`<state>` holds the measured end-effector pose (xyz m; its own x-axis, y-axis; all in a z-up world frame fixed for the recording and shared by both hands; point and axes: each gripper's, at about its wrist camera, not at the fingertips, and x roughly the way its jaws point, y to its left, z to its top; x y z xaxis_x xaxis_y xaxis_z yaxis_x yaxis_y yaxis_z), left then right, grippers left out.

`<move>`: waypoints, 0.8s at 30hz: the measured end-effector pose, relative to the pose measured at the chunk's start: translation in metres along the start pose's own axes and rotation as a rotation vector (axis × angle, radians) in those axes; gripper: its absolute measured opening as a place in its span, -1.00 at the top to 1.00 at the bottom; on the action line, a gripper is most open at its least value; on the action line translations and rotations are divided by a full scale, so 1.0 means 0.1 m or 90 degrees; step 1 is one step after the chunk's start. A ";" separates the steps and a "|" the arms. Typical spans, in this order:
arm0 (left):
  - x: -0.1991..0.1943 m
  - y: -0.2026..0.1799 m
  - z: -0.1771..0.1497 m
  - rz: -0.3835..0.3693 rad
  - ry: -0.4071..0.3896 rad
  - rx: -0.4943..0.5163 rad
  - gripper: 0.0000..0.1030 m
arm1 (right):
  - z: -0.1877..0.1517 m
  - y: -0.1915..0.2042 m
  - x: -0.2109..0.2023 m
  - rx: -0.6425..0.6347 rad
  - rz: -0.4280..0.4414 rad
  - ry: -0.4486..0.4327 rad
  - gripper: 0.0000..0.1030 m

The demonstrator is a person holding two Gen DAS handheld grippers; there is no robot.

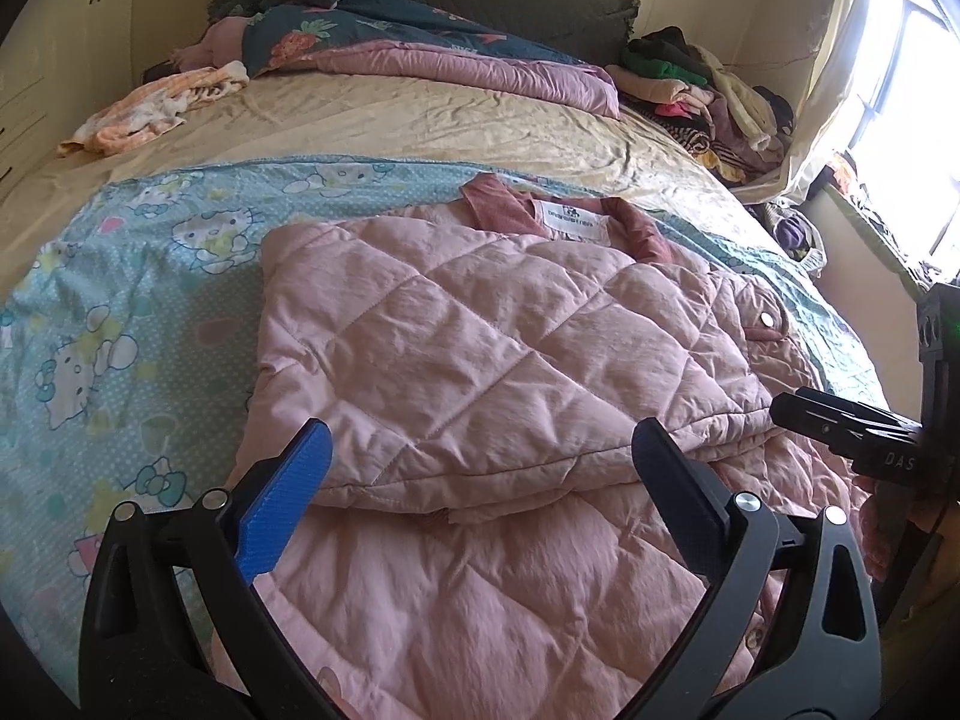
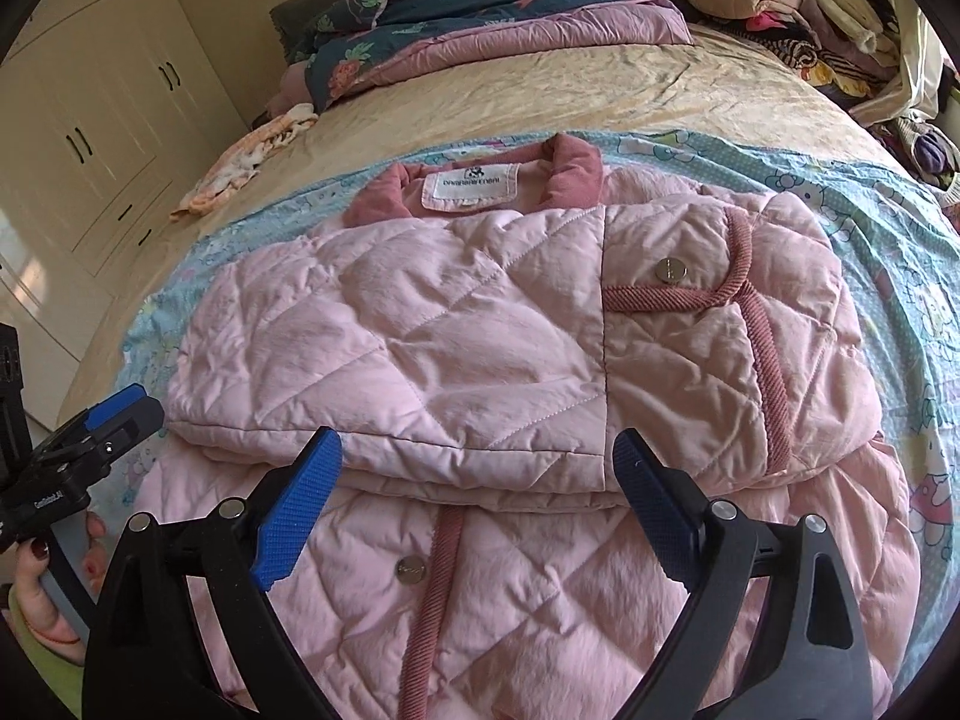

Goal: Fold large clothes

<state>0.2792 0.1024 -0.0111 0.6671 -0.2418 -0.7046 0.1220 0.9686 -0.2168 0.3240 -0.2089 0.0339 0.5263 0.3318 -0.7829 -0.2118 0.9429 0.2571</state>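
Note:
A pink quilted jacket [image 1: 480,354] [image 2: 456,330] lies on the bed, its lower part folded up over itself, collar and white label toward the headboard. My left gripper [image 1: 480,480] hovers open just above the folded edge, nothing between its blue pads. My right gripper [image 2: 480,480] likewise stands wide open above the fold, empty. In the left wrist view the right gripper [image 1: 840,420] shows at the right edge; in the right wrist view the left gripper [image 2: 114,414] shows at the left, held by a hand [image 2: 42,588].
The jacket rests on a light blue cartoon-print sheet [image 1: 120,312] [image 2: 888,276] over a beige bedspread [image 1: 420,120]. Rumpled quilts [image 1: 384,30] lie at the headboard, a clothes pile [image 1: 708,90] at the far right corner, an orange cloth [image 1: 156,108] far left. Cupboards [image 2: 90,138] stand left.

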 end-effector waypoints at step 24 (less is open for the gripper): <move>-0.60 -0.20 -0.06 -0.004 -0.060 0.011 -0.82 | -0.09 0.07 -0.68 0.008 0.026 -0.070 -0.90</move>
<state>0.2325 0.0970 0.0316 0.7327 -0.2423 -0.6359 0.1384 0.9680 -0.2093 0.2792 -0.2249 0.0834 0.6041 0.3709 -0.7053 -0.2253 0.9285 0.2952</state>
